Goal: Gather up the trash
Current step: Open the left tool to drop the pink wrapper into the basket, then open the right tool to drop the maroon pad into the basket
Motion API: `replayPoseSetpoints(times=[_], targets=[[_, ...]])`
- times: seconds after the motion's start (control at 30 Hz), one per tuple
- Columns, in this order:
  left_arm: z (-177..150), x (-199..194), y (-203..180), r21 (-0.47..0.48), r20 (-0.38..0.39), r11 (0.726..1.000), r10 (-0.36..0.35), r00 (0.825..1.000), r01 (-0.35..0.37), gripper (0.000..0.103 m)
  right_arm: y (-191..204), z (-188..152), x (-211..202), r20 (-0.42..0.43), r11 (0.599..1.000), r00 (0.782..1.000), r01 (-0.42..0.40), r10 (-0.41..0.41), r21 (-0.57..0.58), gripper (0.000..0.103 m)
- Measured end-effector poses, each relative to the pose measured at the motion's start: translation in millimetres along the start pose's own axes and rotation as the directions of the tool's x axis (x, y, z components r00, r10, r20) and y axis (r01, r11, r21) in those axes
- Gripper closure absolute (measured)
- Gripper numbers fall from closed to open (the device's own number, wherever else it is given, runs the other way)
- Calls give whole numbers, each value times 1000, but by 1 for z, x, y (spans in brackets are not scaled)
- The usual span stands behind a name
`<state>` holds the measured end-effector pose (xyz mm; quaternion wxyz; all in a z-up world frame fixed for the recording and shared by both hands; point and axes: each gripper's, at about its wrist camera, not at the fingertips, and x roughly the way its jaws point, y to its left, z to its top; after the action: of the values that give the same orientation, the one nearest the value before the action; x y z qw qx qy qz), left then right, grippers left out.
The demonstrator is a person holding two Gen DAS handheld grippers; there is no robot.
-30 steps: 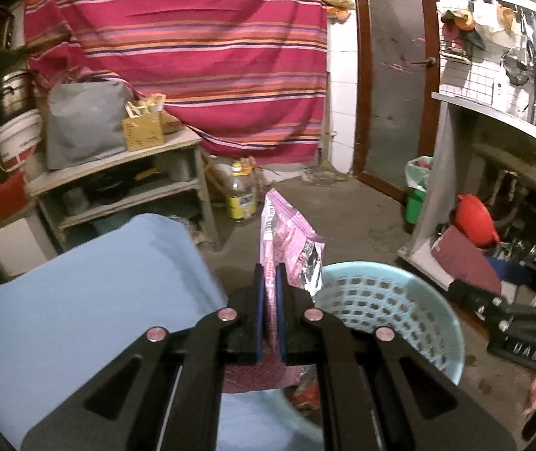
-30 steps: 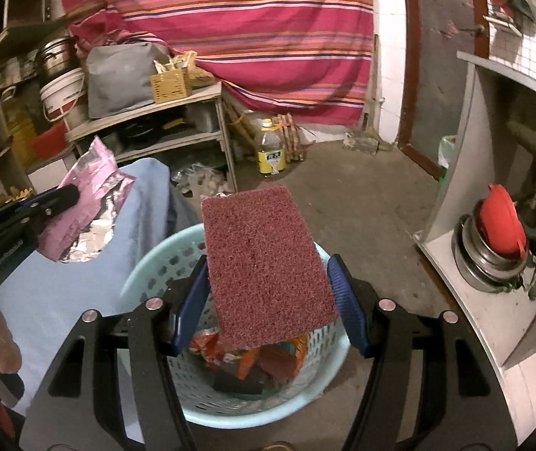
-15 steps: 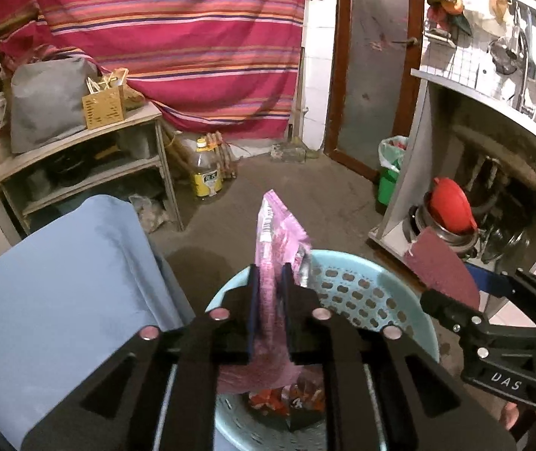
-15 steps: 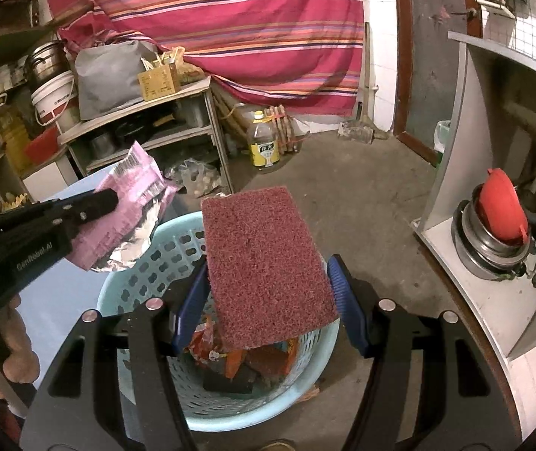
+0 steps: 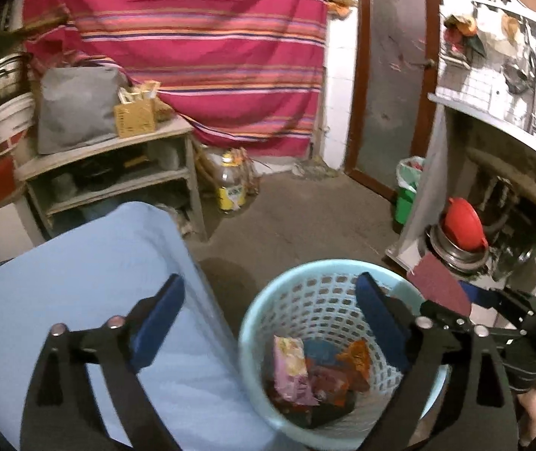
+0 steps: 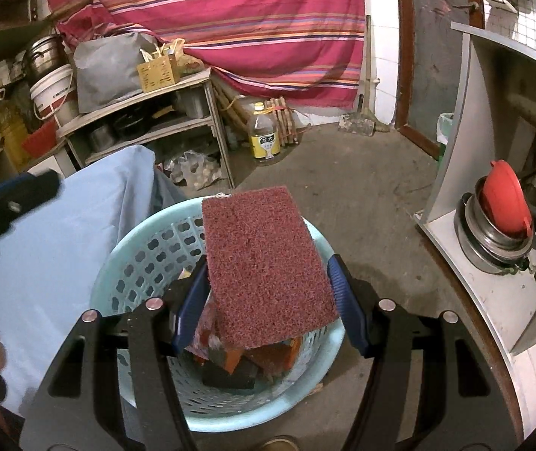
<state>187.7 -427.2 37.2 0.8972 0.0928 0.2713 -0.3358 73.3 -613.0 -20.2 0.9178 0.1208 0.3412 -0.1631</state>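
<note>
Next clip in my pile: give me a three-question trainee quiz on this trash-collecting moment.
1. True or false: the right gripper holds a red scouring pad.
2. Where does the pink wrapper lie? A) on the blue cloth B) in the basket C) between the left jaws
3. Fill in: the left gripper has ____ between its jaws, which are opening.

Key: 1 true. 2 B. 3 nothing.
</note>
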Motion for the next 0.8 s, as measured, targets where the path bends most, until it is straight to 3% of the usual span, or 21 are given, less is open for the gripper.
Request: replayPoseSetpoints(times=[0.17, 0.23, 0.37, 0.63, 0.8], targets=[[1, -21, 27, -50, 14, 999, 22, 1000, -21, 6, 14, 4, 5, 3, 1000, 1000, -15, 15, -10, 34], [-1, -30, 36, -60, 30, 997, 46, 998, -44, 5, 18, 5, 5, 16, 1000, 999, -28, 29, -6, 18], [-7, -47, 52, -70, 50, 994, 87, 995, -84, 4, 27, 6, 0, 37, 999, 999, -36, 37, -24, 6], [-25, -88, 82, -95, 70, 986, 144, 987, -137, 4, 42, -5, -15, 53, 1000, 999, 10, -10, -2, 4], [-44, -124, 98, -101, 97, 980, 180, 979, -170, 4, 69, -22, -38, 115, 999, 993, 14, -8, -49, 4]])
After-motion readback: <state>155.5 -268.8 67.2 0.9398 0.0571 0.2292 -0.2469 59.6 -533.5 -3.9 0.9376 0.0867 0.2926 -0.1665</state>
